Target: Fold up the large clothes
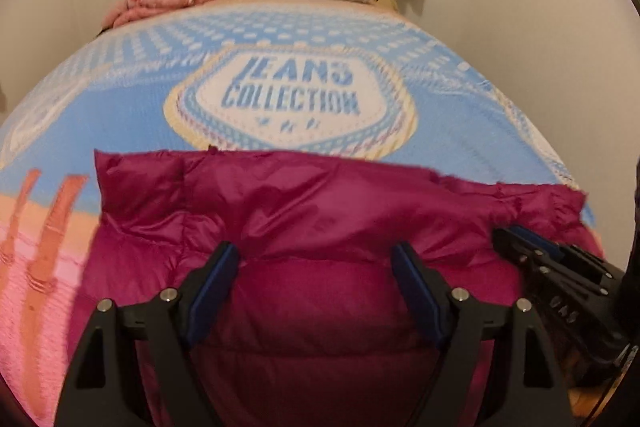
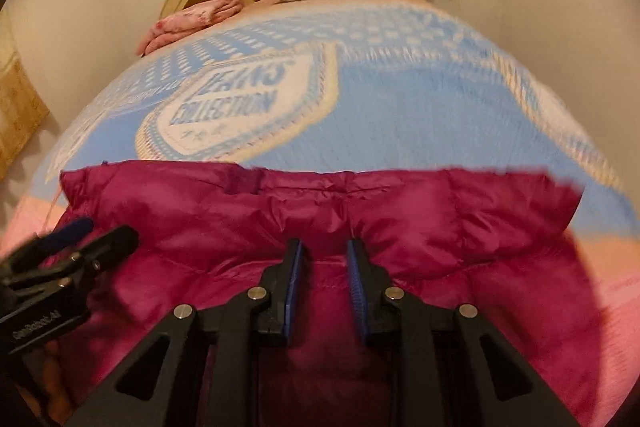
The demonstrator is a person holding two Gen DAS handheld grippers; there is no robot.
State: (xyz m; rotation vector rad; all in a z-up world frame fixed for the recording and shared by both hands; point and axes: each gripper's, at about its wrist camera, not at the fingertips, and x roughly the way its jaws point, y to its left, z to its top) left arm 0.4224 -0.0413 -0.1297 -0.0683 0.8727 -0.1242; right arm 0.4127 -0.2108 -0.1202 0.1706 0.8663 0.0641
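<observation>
The left tongs (image 1: pixel 316 267) stand wide apart over the magenta puffer jacket (image 1: pixel 320 211), grasping nothing; their blue pads hover above a quilted ridge in the lower middle of the left wrist view. The right tongs (image 2: pixel 324 267) are only narrowly parted, with a strip of the jacket showing in the gap, and nothing looks pinched between them. Each pair shows in the other's view at the frame's lower edge, so the two work side by side along the near part of the jacket.

The jacket lies folded across the bed (image 1: pixel 132 195), its far edge a fairly straight line through the middle of both frames, below the blue blanket's "JEANS COLLECTION" badge (image 1: pixel 292 95).

The fold seems just laid. To do the next one well, each pair should probably take one near corner, bite deep through the slippery, puffy layers, and lift evenly so the far edge stays square.
</observation>
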